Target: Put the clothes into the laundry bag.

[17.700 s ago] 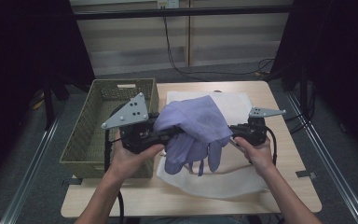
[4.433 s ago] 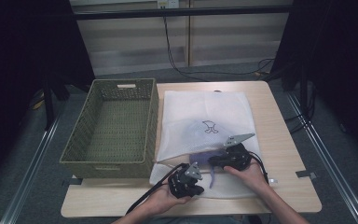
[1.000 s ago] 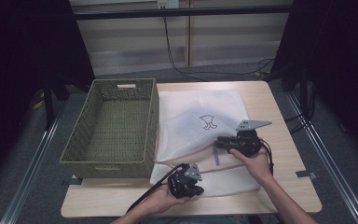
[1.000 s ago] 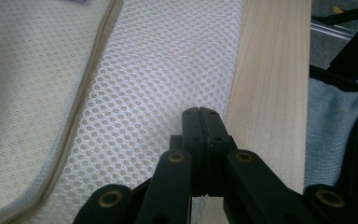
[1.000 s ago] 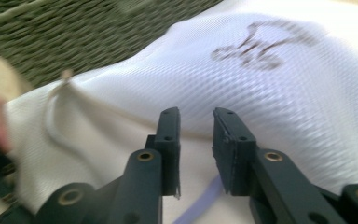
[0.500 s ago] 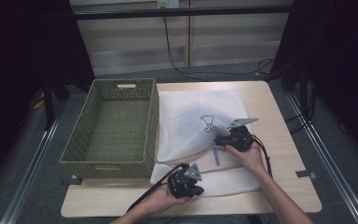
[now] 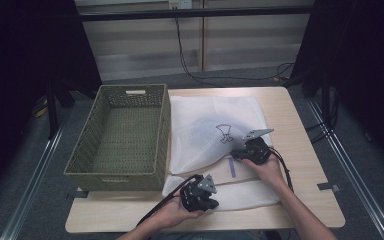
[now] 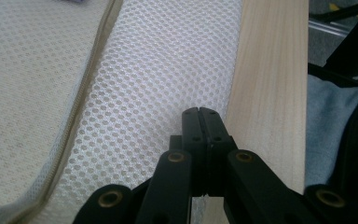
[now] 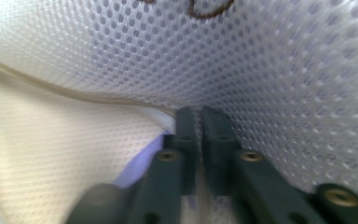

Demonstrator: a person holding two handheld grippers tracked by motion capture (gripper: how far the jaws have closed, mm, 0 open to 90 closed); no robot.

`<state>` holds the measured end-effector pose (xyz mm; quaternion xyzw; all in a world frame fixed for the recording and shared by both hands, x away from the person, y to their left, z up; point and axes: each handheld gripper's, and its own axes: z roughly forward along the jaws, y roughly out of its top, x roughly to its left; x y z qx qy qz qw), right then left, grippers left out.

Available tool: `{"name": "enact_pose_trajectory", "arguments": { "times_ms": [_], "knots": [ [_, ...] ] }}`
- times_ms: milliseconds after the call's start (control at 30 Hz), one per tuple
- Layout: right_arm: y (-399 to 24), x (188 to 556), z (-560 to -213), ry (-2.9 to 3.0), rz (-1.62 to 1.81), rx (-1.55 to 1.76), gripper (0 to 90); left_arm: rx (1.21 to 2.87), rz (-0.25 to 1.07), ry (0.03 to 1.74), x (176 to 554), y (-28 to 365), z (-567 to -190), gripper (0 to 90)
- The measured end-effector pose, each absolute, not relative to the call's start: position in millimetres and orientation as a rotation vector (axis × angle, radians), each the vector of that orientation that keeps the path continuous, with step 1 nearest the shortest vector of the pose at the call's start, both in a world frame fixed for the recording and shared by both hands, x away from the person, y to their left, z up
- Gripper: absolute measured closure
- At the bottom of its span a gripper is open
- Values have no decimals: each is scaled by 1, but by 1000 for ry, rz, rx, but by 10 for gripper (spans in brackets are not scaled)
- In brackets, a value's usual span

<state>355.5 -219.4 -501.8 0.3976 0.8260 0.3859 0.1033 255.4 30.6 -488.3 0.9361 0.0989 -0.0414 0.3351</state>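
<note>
High view: from left to right, a green woven basket [image 7: 117, 135] stands empty on the counter [image 7: 310, 195], just beside a white mesh laundry bag [image 7: 215, 130] with a purple garment [image 7: 231, 166] showing at its mouth. The bag lies flat, its long axis running from the near edge toward the far edge, the opening and zipper end nearest the person. The left tongs [image 7: 202, 197] are clamped shut on the bag's near flap, pinning it by the counter edge. The right tongs [image 7: 244, 154] have just been closing and now pinch the mesh at the upper lip of the opening. The step in hand looks like closing up the loaded bag; the next move likely calls for drawing that lip over the garment.
</note>
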Motion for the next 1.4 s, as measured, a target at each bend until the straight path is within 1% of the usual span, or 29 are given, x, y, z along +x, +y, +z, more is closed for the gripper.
{"name": "enact_pose_trajectory", "arguments": {
  "times_ms": [67,167,200,233,367,400,433,633,833,867,1000,1100,1133,1167,1200,1233,1333,1367,1400],
  "knots": [
    [-221,356,-502,2440,1149,1190,897,2465,-93,232,256,30,-487,899],
    [-223,358,-501,2446,1186,1206,900,2468,-110,238,258,31,-486,898],
    [-224,358,-500,2442,1201,1205,900,2456,-98,245,259,31,-487,899],
    [-225,357,-498,2439,1207,1214,900,2472,-134,235,260,32,-486,898],
    [-225,353,-490,2429,1252,1206,900,2471,-131,232,260,32,-486,898],
    [-226,352,-488,2421,1269,1202,900,2472,-129,230,260,32,-486,898],
    [-226,351,-486,2418,1278,1203,900,2469,-97,241,259,31,-486,898],
    [-229,344,-471,2397,1339,1160,900,2458,-76,251,257,30,-487,898],
    [-227,331,-447,2360,1408,1101,900,2469,-82,235,257,30,-486,898],
    [-227,328,-443,2352,1424,1089,900,2462,-60,242,256,30,-487,898],
    [-226,316,-429,2330,1472,1050,900,2461,-59,234,256,30,-487,898],
    [-223,307,-420,2326,1509,1017,900,2483,-60,194,257,29,-485,898],
    [-222,303,-418,2327,1511,1006,900,2467,-28,209,256,29,-487,898],
    [-221,300,-417,2333,1509,995,900,2463,-33,209,257,29,-487,898],
    [-220,297,-416,2343,1505,978,900,2485,-82,207,259,30,-485,898],
    [-219,295,-415,2344,1501,972,900,2461,-50,225,259,29,-487,898],
    [-219,290,-416,2355,1489,964,900,2462,-41,248,259,29,-487,898],
    [-219,288,-417,2359,1487,966,900,2472,-40,231,260,28,-486,899],
    [-219,286,-419,2368,1482,961,900,2468,-16,238,259,27,-487,898]
  ]
}}
